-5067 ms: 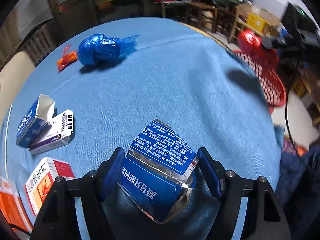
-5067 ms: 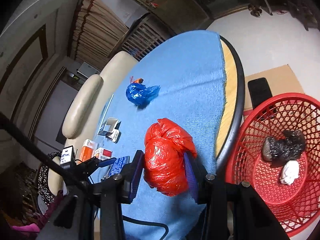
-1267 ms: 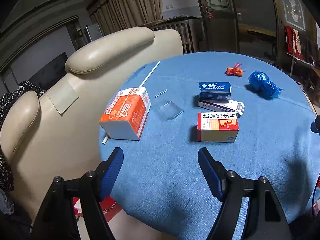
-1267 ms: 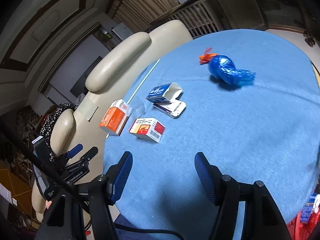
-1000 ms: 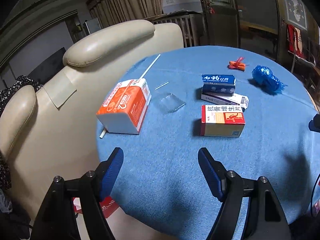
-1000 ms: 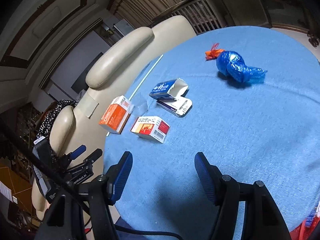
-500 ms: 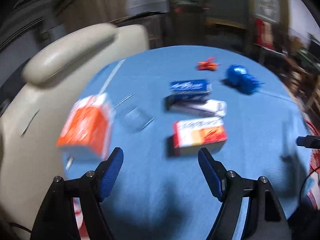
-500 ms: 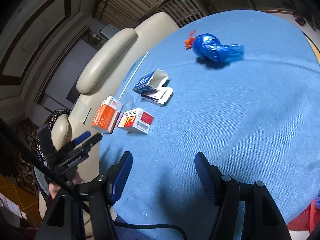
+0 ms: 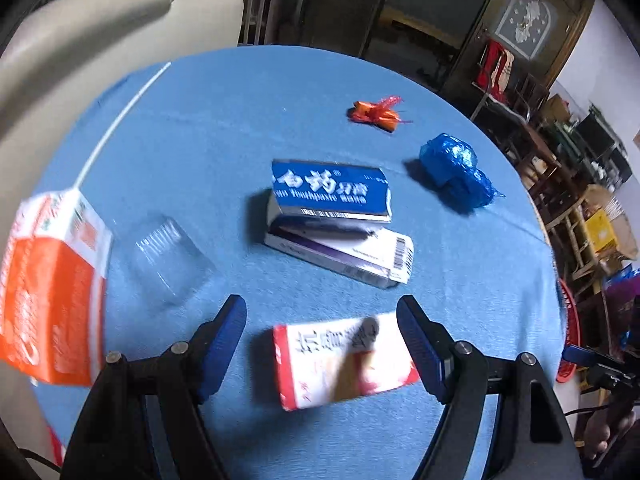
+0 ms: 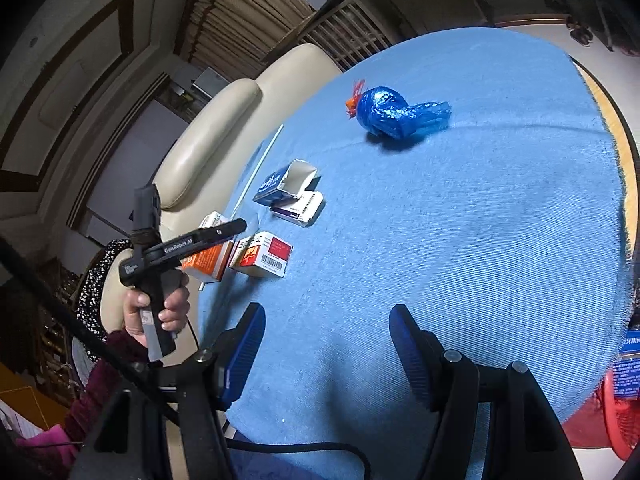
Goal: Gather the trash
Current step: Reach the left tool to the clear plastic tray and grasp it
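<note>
Now red-white box (image 9: 344, 362) between left tool (image 9: 322, 338) fingers.

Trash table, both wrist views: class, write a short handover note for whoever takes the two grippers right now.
Left gripper: open, empty, jaws either side of the red-white box, not pressing it.
Right gripper: open, empty, above bare blue cloth.
On the table: orange box, clear tray, blue box lying on the purple box, blue bag, orange wrapper, white stick.
Red basket sits off the table edge.
Done: nothing is held.
Left: all of these into the basket, probably the red-white box first.
</note>
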`<action>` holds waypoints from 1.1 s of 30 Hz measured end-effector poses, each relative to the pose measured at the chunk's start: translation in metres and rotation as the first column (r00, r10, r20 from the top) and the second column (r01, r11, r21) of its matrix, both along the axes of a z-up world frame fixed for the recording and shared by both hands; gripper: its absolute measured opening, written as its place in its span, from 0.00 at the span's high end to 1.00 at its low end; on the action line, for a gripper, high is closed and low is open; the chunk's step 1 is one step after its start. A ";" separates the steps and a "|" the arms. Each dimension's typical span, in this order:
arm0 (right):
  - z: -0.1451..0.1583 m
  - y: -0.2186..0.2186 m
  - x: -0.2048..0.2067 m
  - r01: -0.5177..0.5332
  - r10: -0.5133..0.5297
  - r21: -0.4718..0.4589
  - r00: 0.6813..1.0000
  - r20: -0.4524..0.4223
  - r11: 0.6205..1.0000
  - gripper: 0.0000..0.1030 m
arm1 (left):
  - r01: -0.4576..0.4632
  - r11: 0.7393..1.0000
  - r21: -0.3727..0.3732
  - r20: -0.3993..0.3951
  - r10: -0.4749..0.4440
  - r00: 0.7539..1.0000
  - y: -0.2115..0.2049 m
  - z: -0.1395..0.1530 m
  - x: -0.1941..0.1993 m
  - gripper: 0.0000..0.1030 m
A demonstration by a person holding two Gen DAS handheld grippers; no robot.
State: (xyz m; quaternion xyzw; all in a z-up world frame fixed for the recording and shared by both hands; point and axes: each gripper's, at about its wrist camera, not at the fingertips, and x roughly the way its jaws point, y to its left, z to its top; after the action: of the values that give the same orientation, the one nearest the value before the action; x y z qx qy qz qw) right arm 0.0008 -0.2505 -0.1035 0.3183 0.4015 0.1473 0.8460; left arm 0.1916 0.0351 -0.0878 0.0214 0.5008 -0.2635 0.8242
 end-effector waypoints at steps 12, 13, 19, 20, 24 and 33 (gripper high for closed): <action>-0.007 -0.005 -0.003 0.003 -0.002 0.025 1.000 -0.011 1.000 0.33 | 0.035 0.983 -0.179 -0.049 -0.044 0.998 0.016 -0.010 -0.090 0.25; -0.007 -0.004 -0.003 0.000 0.000 0.021 1.000 -0.009 1.000 0.33 | 0.035 0.981 -0.190 -0.045 -0.045 0.998 0.016 -0.010 -0.097 0.25; -0.003 -0.004 -0.005 0.002 -0.002 0.016 1.000 -0.002 1.000 0.33 | -0.038 0.999 -0.010 0.133 0.039 0.990 0.030 0.006 -0.110 0.24; -0.003 -0.004 -0.005 0.002 -0.002 0.015 1.000 -0.001 1.000 0.33 | -0.078 0.997 0.027 0.155 0.073 0.985 0.039 0.011 -0.103 0.24; -0.004 -0.003 -0.006 0.000 0.000 0.011 1.000 -0.005 1.000 0.33 | -0.198 0.976 0.086 0.201 0.177 0.963 0.066 0.035 -0.069 0.24; -0.005 0.009 -0.003 -0.028 0.028 -0.003 1.000 -0.007 1.000 0.33 | -0.429 0.902 0.051 0.038 0.428 0.903 0.076 0.048 0.031 0.24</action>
State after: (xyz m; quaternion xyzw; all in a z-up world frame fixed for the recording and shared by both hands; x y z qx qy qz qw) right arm -0.0021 -0.2411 -0.1081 0.3119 0.4089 0.1578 0.8430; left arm 0.2231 0.1107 -0.0402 -0.0620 0.4901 -0.0611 0.8673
